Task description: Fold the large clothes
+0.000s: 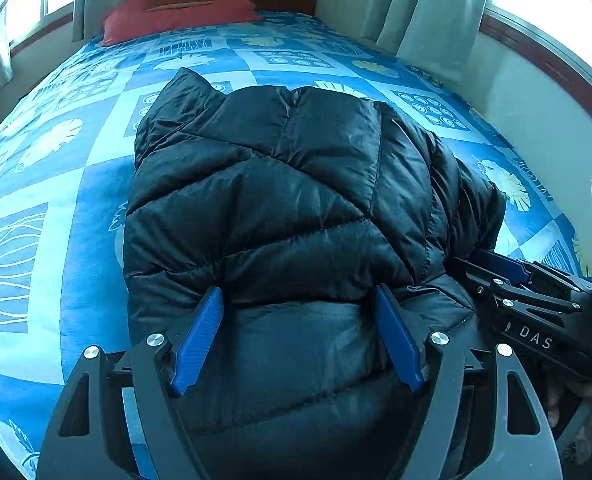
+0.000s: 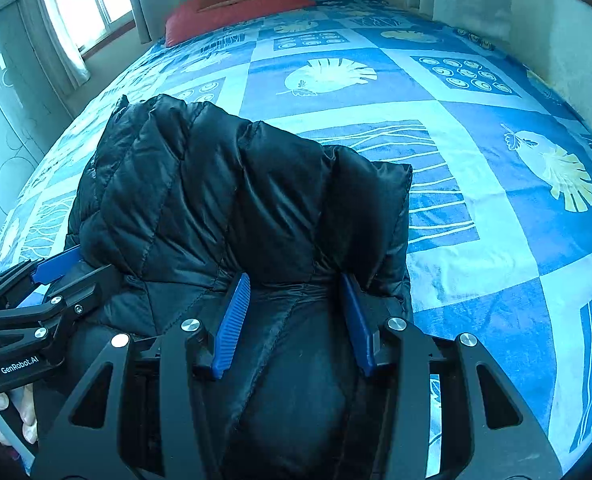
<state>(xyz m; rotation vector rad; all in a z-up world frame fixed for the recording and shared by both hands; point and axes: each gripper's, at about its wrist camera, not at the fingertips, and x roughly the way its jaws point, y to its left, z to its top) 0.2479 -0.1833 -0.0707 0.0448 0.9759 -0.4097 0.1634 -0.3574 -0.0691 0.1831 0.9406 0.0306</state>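
A black puffer jacket lies folded in a thick bundle on the blue patterned bedspread. In the left wrist view my left gripper has its blue pads pressed into the bundle's near edge, and the padding bulges over the pad tips. My right gripper enters from the right edge at the jacket's right side. In the right wrist view the jacket is pinched between the pads of my right gripper, which stand narrower. My left gripper shows at the left, against the jacket's side.
A red pillow and a dark cushion lie by the wooden headboard at the far end. Curtained windows flank the bed, with a wall close on the right. A person's fingers show at the lower left. Bedspread stretches right of the jacket.
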